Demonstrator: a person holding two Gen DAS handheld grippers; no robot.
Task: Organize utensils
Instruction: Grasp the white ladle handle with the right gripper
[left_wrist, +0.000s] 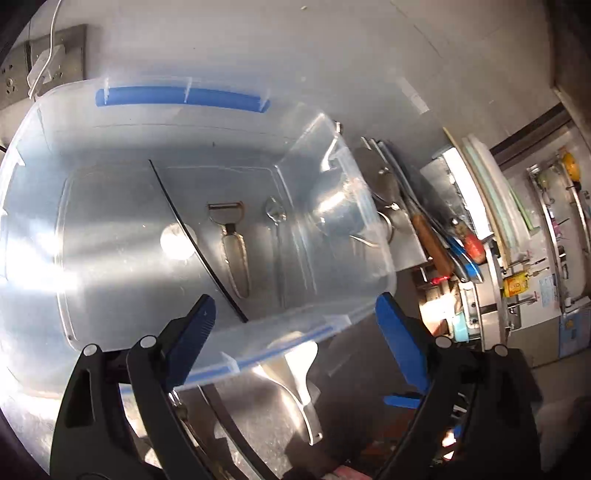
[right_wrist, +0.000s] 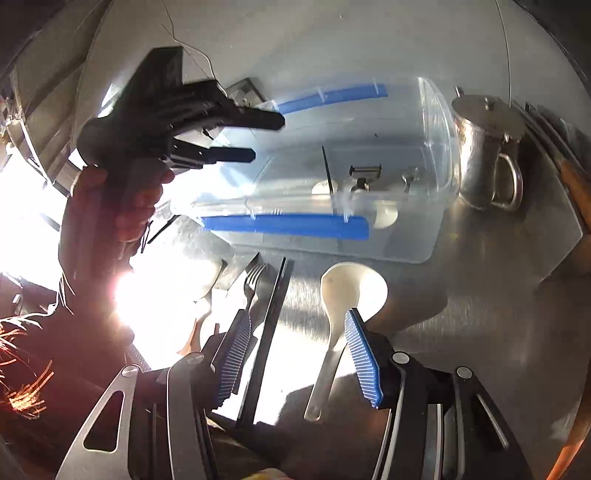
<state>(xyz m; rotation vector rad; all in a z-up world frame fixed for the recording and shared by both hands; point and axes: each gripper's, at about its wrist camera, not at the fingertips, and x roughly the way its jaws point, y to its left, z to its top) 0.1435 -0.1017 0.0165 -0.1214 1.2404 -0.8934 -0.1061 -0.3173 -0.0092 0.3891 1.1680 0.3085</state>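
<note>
We are looking at a clear plastic bin (left_wrist: 110, 122) with blue strips on its rims, standing on a brushed steel tabletop (right_wrist: 461, 314). Inside we are counting three metal things: one thin black rod (left_wrist: 195, 240), one peeler (left_wrist: 231, 236), one small spoon (left_wrist: 275, 214). We are holding the left tool (left_wrist: 295, 317) over the near rim of the bin, its two ribbed blue fingers apart and empty. The right tool (right_wrist: 295, 354) is also standing apart, hovering above one white ladle (right_wrist: 347, 291) with a round bowl. Beside it are lying one steel fork (right_wrist: 255, 277) and one black flat strip (right_wrist: 271, 332). One shiny steel jug (right_wrist: 484, 147) is standing just beside the bin.
</note>
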